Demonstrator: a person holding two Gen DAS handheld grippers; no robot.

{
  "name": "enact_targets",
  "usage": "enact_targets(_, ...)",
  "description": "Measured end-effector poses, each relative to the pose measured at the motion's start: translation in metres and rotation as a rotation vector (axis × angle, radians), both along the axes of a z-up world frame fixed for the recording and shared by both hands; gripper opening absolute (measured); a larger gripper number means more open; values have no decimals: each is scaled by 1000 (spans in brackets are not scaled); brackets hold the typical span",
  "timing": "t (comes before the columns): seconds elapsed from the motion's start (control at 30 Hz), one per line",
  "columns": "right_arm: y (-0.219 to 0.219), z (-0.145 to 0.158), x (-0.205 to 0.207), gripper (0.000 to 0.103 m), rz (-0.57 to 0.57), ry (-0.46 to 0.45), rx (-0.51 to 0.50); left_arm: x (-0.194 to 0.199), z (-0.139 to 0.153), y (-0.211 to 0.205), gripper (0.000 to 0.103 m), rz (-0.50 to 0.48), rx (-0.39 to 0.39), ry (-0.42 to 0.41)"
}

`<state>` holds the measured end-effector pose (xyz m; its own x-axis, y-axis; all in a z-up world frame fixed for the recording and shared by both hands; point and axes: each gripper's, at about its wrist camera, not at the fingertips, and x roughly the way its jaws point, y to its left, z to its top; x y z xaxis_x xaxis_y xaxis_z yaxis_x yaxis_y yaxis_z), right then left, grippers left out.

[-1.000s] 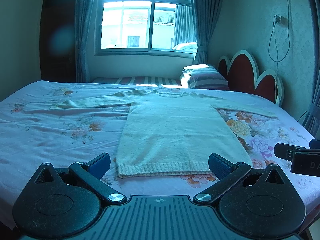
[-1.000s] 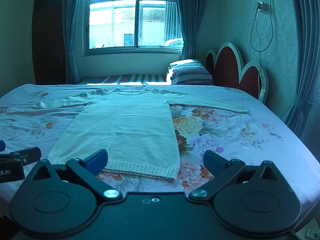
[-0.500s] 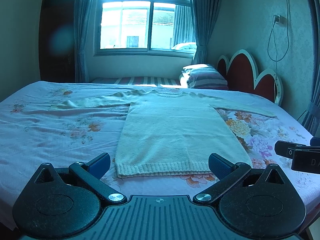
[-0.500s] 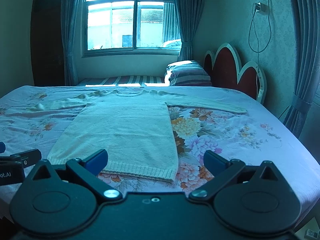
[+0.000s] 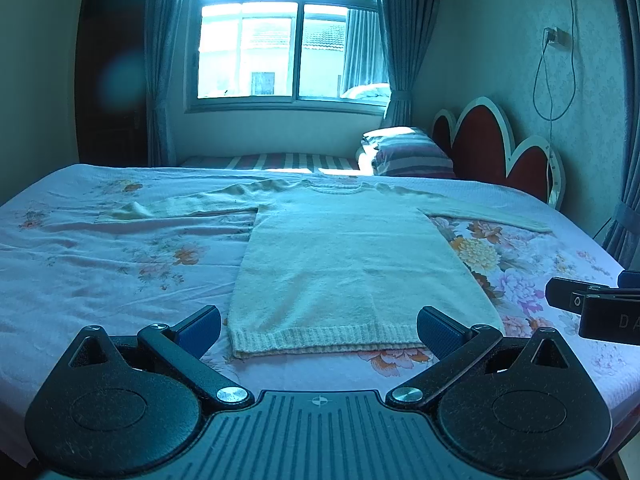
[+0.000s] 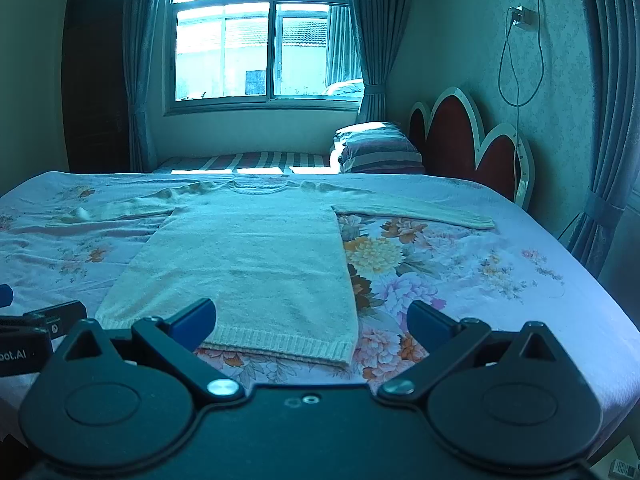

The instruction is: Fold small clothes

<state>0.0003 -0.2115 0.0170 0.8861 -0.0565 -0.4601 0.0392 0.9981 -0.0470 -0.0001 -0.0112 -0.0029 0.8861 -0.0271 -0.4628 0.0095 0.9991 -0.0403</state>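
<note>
A pale knitted sweater lies flat on the floral bedsheet, both sleeves spread sideways and the ribbed hem nearest me. It also shows in the right wrist view. My left gripper is open and empty, hovering just in front of the hem. My right gripper is open and empty, in front of the hem's right corner. Each gripper shows at the edge of the other's view: the right gripper, the left gripper.
Striped pillows lie at the far right by the red scalloped headboard. A window with curtains is behind the bed. A cable hangs on the right wall. The bed's right edge drops off near a curtain.
Both grippers have drifted slightly; the sweater sits a little lower and nearer in both views. Both stay open and the sweater has not moved.
</note>
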Motion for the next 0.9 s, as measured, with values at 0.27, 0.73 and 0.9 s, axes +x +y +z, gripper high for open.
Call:
enact_targets(0.27, 0, 0, 0, 102, -1, -1, 0, 0, 0, 1, 103, -1, 0, 1)
enact_targets(0.73, 2, 0, 2, 102, 6, 1, -2, 1, 0, 1, 103, 1, 1, 2)
enact_targets(0.9, 2, -1, 3, 102, 9, 5, -2, 1, 0, 1, 103, 0, 0, 3)
